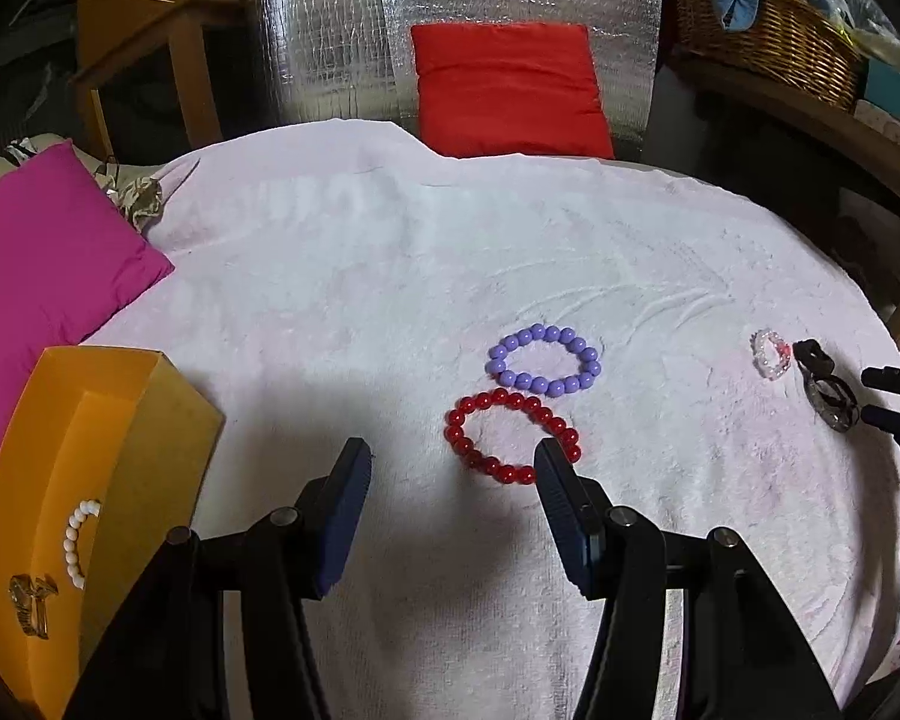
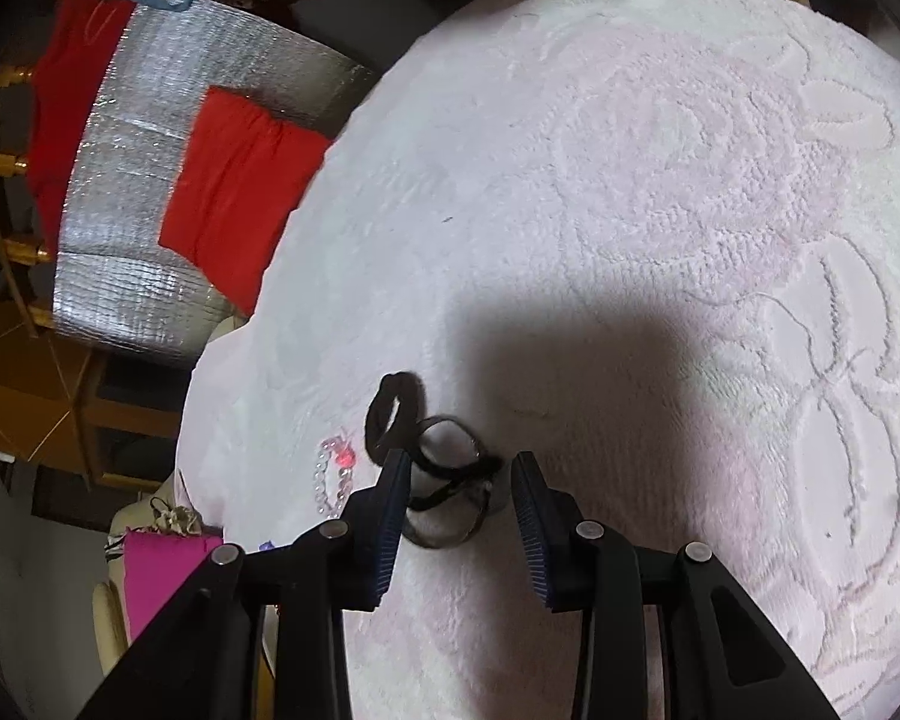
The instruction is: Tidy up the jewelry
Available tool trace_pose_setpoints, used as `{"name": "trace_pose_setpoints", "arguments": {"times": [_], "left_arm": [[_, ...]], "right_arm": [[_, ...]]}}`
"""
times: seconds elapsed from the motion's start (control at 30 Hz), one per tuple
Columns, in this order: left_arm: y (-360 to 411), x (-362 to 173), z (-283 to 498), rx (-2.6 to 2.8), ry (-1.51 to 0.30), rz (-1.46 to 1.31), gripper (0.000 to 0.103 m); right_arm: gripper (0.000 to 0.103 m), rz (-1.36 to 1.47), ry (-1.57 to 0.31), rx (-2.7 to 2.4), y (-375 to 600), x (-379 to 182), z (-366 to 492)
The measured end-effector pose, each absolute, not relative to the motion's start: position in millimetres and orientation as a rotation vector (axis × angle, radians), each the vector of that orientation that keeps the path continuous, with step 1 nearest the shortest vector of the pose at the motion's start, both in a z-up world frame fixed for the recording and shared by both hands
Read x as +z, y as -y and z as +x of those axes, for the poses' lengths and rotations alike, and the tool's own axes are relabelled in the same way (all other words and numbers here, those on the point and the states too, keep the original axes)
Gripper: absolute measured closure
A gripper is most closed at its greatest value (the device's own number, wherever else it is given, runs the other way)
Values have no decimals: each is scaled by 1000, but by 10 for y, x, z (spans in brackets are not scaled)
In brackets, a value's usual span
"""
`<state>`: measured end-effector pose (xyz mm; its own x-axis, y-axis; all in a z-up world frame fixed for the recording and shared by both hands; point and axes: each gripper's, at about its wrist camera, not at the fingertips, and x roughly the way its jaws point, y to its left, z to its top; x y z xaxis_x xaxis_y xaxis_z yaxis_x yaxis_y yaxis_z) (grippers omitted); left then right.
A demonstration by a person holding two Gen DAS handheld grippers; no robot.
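Fingers of right gripper (image 2: 459, 468) narrow, straddling dark smoky bracelet (image 2: 450, 480); left gripper (image 1: 453, 462) wide, empty.

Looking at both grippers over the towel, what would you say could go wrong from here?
The right gripper straddles a tangle of dark hair ties; closing might lift only some of them, or drag the clear beaded bracelet beside them. The left gripper's right finger sits at the red bead bracelet, whose round beads may slip out or snag the white towel.
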<state>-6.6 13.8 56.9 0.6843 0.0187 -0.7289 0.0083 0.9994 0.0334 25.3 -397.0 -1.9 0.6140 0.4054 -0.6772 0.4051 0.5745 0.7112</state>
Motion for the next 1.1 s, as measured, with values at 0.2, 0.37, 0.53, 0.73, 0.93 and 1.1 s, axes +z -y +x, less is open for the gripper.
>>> {"name": "trace_pose_setpoints", "arguments": {"times": [0.2,0.37,0.53,0.73,0.93,1.1], "left_arm": [[-125,540,-48,5,-827,40,45],[-135,453,0,8,-870,35,45],[-126,432,6,8,-877,37,45],[-116,413,16,9,-887,47,45],[-112,405,22,8,-888,52,45],[-89,406,22,2,-886,58,45]], "right_arm": [[67,981,-973,3,3868,-56,348],[82,936,-978,7,3831,-64,368],[96,879,-960,47,3726,60,322],[96,914,-1042,249,3445,65,243],[96,874,-1127,357,3161,41,172],[89,799,-988,238,3389,336,173]]}}
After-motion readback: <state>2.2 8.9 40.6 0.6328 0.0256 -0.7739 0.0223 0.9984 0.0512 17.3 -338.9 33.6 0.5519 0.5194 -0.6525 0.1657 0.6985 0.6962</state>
